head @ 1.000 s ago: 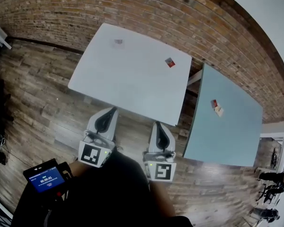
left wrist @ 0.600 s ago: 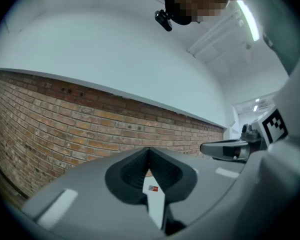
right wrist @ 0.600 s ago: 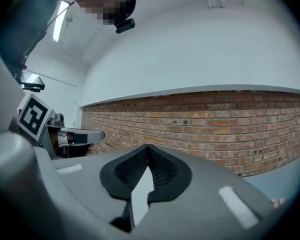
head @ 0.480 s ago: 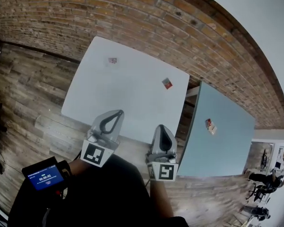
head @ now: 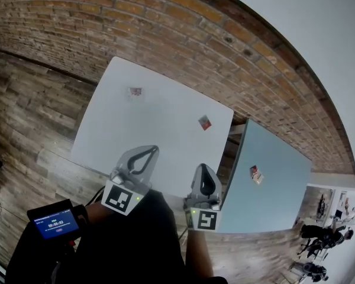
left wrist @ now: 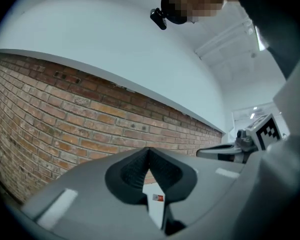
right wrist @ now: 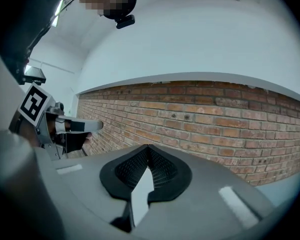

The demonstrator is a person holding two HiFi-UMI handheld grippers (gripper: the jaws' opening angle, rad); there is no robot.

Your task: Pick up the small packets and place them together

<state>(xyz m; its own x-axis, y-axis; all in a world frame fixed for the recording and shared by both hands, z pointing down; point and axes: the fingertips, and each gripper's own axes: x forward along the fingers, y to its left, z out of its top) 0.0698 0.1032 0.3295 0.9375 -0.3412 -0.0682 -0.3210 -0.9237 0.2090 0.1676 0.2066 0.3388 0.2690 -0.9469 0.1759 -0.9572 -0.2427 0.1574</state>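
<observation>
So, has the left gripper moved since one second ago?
Yes, forward: the left gripper was short of the white table's near edge; now its tip overlaps it.

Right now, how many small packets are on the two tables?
4. On the white table, one packet at the far left and another near the right edge. On the blue table, apparently a pair side by side, too small to be sure.

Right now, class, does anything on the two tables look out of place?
Nothing spilled or damaged, only scatter: a far packet and a red packet lie apart on the white table, and a packet pair sits on the blue table.
</observation>
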